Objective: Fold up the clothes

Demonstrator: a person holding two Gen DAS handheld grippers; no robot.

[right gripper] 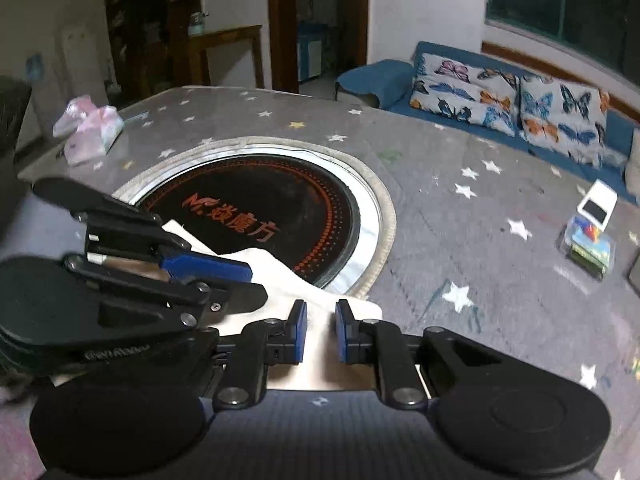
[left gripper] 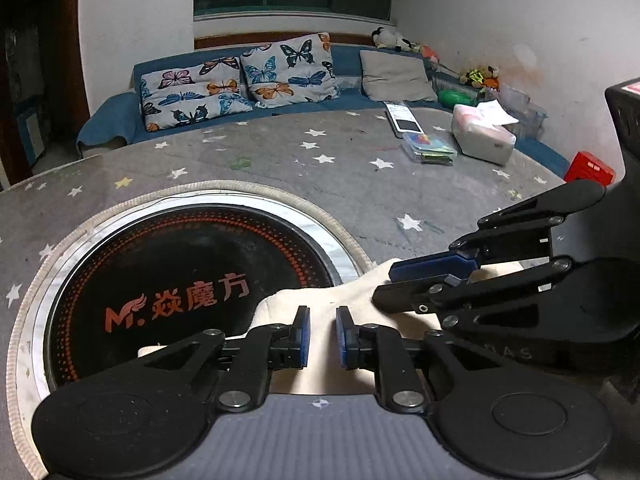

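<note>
A cream-white cloth [left gripper: 352, 300] lies bunched at the near edge of the table, partly over the black round cooktop [left gripper: 192, 280]. My left gripper [left gripper: 322, 332] is open, its blue pads a small gap apart just above the cloth, holding nothing. The right gripper [left gripper: 404, 280] enters from the right beside it, over the cloth. In the right wrist view, my right gripper [right gripper: 321, 330] is open with the cloth [right gripper: 280, 276] under and between its pads, not pinched. The left gripper [right gripper: 240, 280] shows at the left, resting over the same cloth.
The table has a grey star-print cover [left gripper: 340, 168]. At its far right lie a tissue pack [left gripper: 484, 136], a card box [left gripper: 430, 148] and a white device [left gripper: 404, 120]. More tissue packs [right gripper: 90, 130] sit at the far left. A blue sofa with butterfly cushions [left gripper: 240, 80] stands behind.
</note>
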